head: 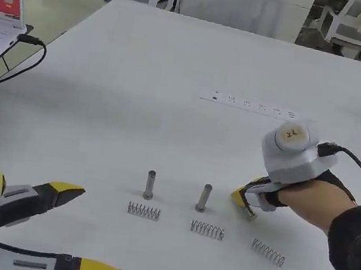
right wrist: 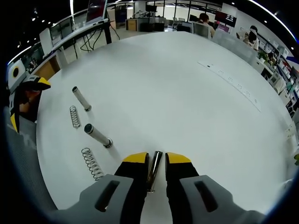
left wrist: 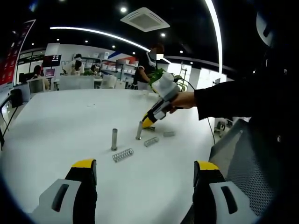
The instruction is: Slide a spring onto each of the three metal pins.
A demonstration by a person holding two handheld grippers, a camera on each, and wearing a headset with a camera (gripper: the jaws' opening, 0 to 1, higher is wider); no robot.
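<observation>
Currently, the third pin [right wrist: 154, 171] is clenched between the jaws of the right gripper [head: 246, 204], its long axis running along them. The rightmost spring [head: 267, 252] is laid flat just beside that gripper, on the person's side. The left pin [head: 149, 184] and middle pin [head: 203, 198], smooth grey metal cylinders, are stood upright, with the leftmost spring [head: 144, 210] and middle spring [head: 208, 230], thin wire coils, laid before them. The left gripper [head: 90, 233] is held spread and empty, nearest the leftmost spring.
</observation>
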